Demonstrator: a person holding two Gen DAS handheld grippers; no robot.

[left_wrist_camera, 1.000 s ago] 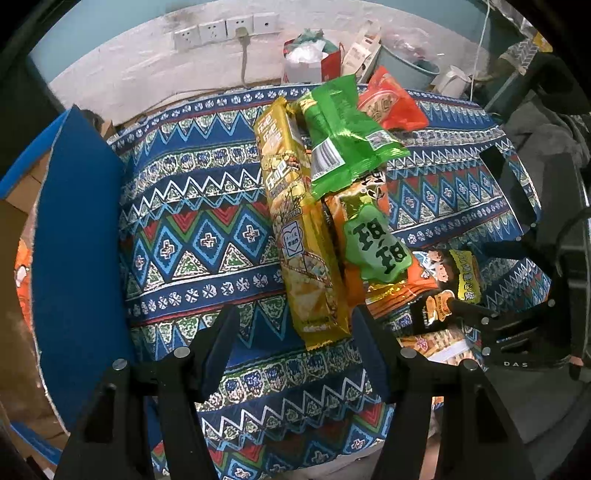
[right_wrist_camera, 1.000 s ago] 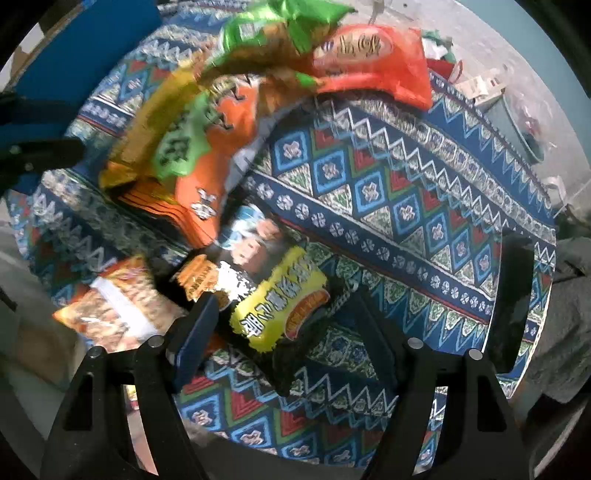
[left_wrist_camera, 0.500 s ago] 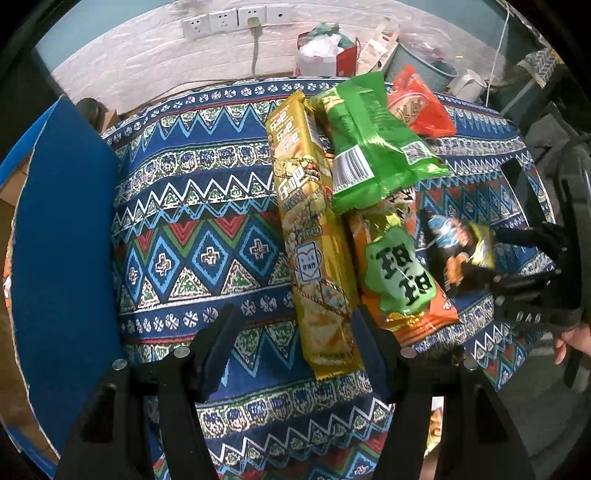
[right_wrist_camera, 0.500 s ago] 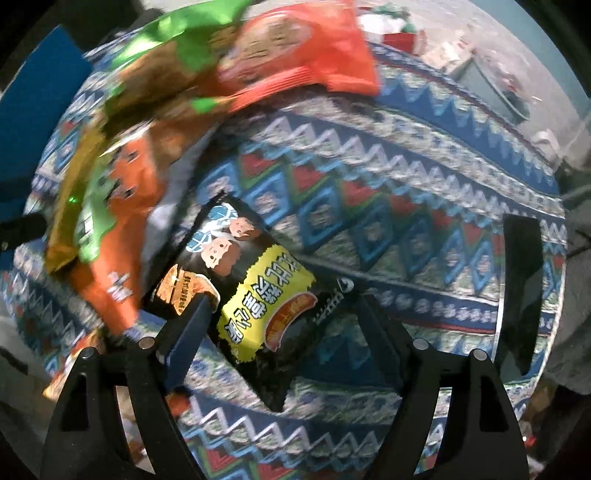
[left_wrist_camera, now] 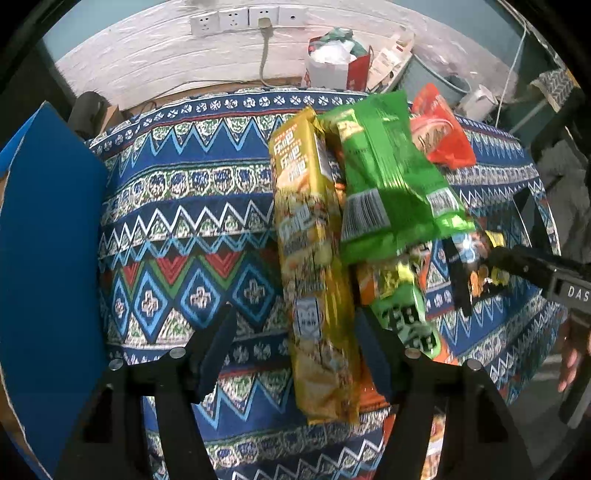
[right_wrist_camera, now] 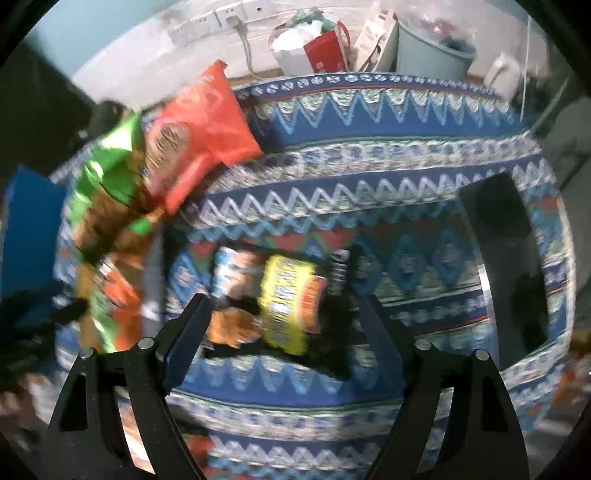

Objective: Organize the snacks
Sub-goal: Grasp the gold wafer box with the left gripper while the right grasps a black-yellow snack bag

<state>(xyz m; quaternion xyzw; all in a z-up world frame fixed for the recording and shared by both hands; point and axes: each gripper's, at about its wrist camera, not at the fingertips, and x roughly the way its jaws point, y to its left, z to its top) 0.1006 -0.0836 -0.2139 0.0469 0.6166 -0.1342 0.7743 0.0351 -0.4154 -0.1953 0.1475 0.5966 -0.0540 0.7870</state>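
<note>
Snack packs lie in a row on a patterned cloth table: a long yellow pack, a green bag, an orange-and-green pack and a red bag. My left gripper is open just above the yellow pack's near end. My right gripper holds a black-and-yellow snack bag between wide-set fingers, above the cloth; the view is blurred. That bag also shows in the left wrist view, to the right of the row.
A blue board stands at the table's left edge. A black chair back is at the right. Behind the table are a red-and-white bag, a grey bin and wall sockets.
My right gripper lifted the black-and-yellow bag off the table's near edge and carried it up and over the cloth, beside the row. My left gripper moved a little forward over the yellow pack.
</note>
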